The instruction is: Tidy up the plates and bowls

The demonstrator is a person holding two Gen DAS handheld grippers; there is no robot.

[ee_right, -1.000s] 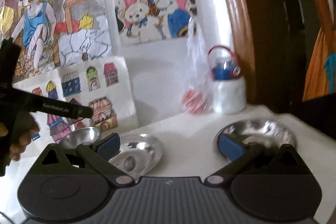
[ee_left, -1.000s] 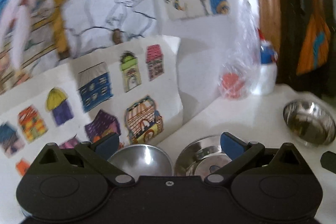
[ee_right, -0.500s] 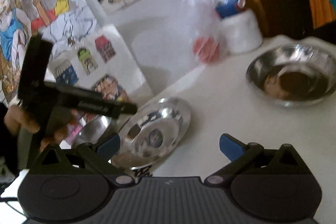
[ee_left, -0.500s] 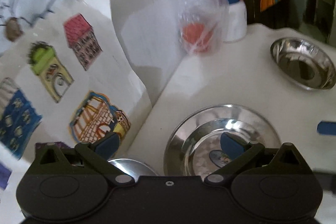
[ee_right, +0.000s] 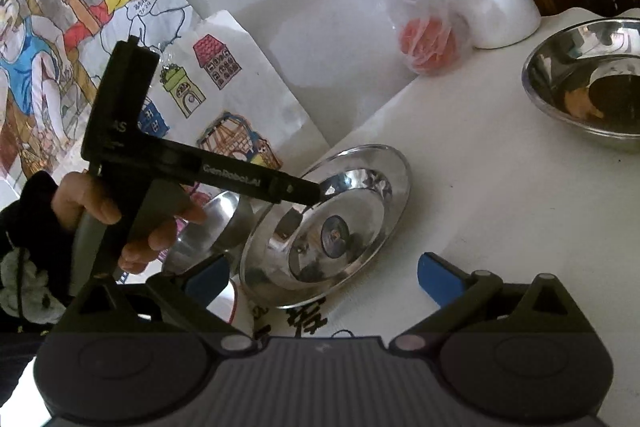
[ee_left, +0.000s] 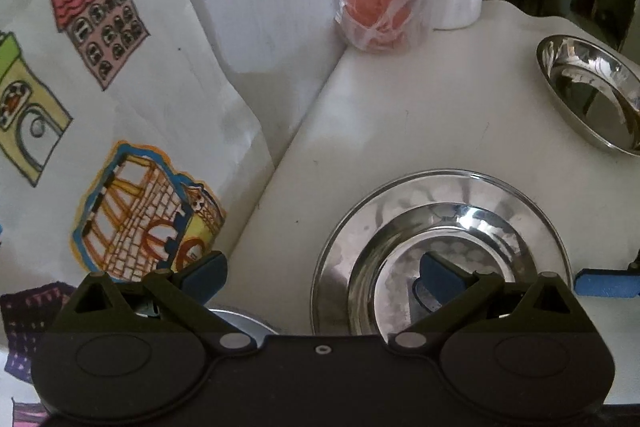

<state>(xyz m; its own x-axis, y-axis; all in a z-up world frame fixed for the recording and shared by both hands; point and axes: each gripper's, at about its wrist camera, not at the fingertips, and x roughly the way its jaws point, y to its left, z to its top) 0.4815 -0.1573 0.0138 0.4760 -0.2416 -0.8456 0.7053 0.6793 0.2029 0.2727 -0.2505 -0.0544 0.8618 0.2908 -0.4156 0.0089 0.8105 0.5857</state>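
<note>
The step in hand is judged to be the approach to the steel plate (ee_left: 440, 227), which lies flat on the white table (ee_left: 420, 107) and serves here as the landmark. The left gripper (ee_left: 322, 273) is held spread wide above the plate's near-left rim: one blue pad (ee_left: 438, 273) is seen over the plate's well, the other off its left edge, above a small steel bowl (ee_right: 212, 223) just beside the plate. The right gripper (ee_right: 324, 277) is also held open, empty, near the plate's front edge. A larger steel bowl (ee_right: 588, 83) stands well apart, beyond the plate to its right. Next, a rim is probably to be straddled and pinched.
</note>
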